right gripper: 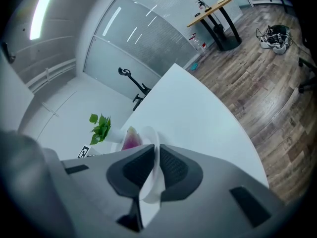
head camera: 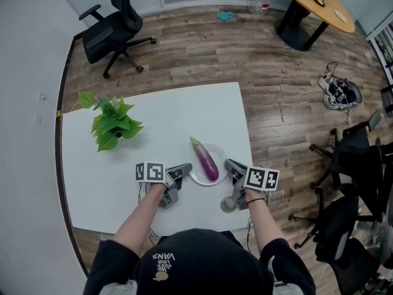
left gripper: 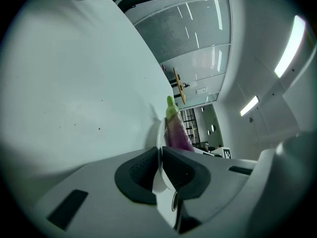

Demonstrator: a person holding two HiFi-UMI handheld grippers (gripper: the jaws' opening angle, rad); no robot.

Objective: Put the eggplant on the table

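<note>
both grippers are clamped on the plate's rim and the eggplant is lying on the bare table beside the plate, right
Not quite. The eggplant lies on the plate, not on the table beside it; the head view shows this. The rest holds: the left gripper and the right gripper are each shut on the plate's rim, on opposite sides.

Head view: bright, even overhead light. White table [head camera: 110, 183] close to clipping, no hard shadows. Barrel distortion bows the table edges and floor boards [head camera: 288, 97] toward the rim. Focus sharp.

Left gripper view: fisheye circle, black corners. Strip light [left gripper: 290, 46] at 2 o'clock blown out; table reads dim grey-green. Plate [left gripper: 159, 182] rim at 6 o'clock soft.

Right gripper view: same vignette. Ceiling light [right gripper: 43, 9] at 11 o'clock flares; streak reflections on glass wall [right gripper: 138, 33]. Plate rim at 6 o'clock blurred.
</note>
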